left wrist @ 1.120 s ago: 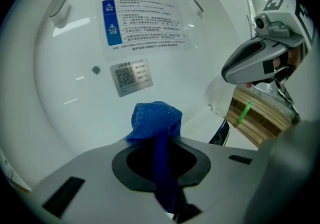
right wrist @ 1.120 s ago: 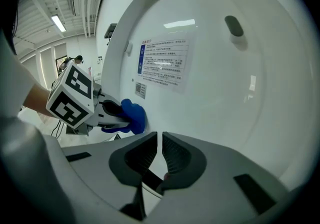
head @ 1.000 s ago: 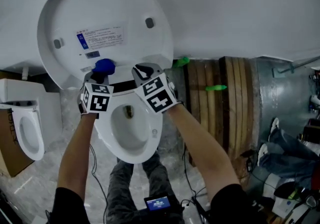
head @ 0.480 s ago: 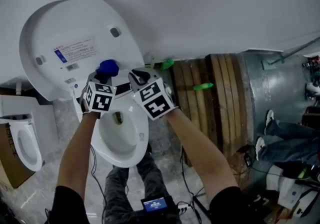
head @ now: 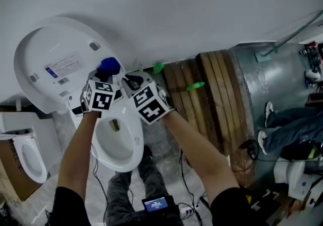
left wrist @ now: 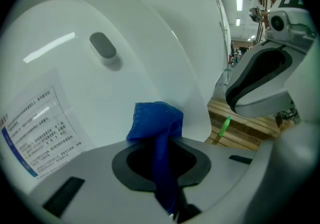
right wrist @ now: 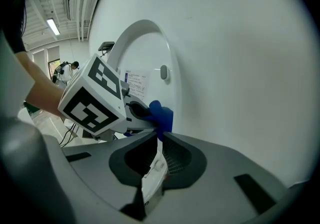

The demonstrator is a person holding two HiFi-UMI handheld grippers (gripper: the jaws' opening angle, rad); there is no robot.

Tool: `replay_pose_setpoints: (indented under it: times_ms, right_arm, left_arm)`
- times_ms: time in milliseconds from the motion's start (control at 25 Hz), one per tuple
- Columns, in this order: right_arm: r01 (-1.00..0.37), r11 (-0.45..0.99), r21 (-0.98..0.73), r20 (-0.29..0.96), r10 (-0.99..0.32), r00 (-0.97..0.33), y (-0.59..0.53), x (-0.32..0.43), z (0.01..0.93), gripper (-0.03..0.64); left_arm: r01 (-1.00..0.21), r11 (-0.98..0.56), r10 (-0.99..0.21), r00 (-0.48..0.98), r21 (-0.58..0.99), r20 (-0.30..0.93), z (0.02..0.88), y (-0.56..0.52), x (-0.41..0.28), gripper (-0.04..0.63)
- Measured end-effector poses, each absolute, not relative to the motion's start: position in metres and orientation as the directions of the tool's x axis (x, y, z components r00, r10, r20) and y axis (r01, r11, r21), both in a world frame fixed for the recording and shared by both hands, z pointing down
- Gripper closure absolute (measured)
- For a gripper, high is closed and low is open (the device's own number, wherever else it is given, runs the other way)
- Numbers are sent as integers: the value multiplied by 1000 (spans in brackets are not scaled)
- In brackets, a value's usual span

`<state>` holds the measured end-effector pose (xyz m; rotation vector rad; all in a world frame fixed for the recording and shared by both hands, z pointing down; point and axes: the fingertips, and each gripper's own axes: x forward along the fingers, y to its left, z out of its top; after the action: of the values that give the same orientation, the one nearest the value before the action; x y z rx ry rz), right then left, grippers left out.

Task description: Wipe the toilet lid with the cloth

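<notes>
The white toilet lid (head: 55, 58) stands raised against the wall, its underside with a printed label facing me. My left gripper (head: 105, 74) is shut on a blue cloth (head: 109, 64), and the cloth's bunched end (left wrist: 152, 118) presses on the lid (left wrist: 100, 93) near its right rim, below a grey bumper (left wrist: 103, 45). My right gripper (head: 129, 80) is close beside it on the right, shut with nothing held, its tips (right wrist: 161, 135) just under the cloth (right wrist: 161, 114). The open bowl (head: 118, 144) lies below both hands.
A second toilet (head: 28, 159) and a cardboard box (head: 7, 174) stand at the left. A wooden pallet (head: 207, 99) with two green items (head: 195, 87) lies right of the bowl. Cables, a screen device (head: 155, 204) and my legs are below; someone's legs are at the right.
Both grippers have risen and shifted together, carrying the cloth from the lid's lower middle under the label to its right rim. The right gripper stayed shut beside the left.
</notes>
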<state>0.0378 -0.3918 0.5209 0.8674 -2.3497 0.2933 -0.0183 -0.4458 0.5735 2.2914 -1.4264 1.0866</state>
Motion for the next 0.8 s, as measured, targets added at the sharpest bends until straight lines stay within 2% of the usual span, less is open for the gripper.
replay_pose_setpoints:
  times_ms: [480, 800]
  right_arm:
    - [-649, 759, 44, 559, -557, -614, -401, 26, 443, 598]
    - [-629, 772, 87, 530, -571, -627, -403, 3, 402, 597]
  left_arm:
    - [-852, -465, -751, 236, -240, 616, 470, -455, -30, 541]
    - [-869, -410, -810, 207, -278, 548, 414, -457, -64, 541]
